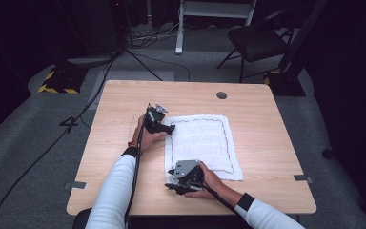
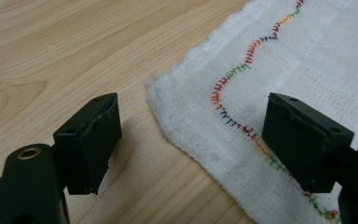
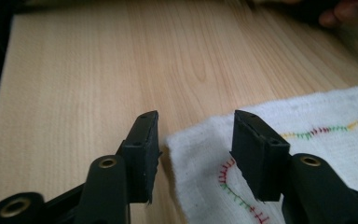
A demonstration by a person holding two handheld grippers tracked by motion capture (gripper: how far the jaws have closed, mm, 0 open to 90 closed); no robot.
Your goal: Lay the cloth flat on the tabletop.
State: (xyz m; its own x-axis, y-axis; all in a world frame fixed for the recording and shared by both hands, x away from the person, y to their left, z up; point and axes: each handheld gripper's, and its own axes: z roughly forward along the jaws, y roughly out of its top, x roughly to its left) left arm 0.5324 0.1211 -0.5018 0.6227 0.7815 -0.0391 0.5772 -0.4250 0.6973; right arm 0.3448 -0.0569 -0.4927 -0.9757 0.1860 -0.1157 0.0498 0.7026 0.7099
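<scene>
White cloth [image 1: 202, 145] with wavy coloured stitching lies flat right of centre on the wooden table [image 1: 124, 102], with the left gripper [image 1: 164, 128] open astride the far-left corner and the right gripper [image 1: 177, 183] open astride the near-left corner. Best to lower both until one jaw slides under the hem and the other sits above, then close only once the corner lies well between the pads [image 3: 144, 149]. Worth matching both grips and lifting evenly, lest the thin weave slip or bunch.
</scene>
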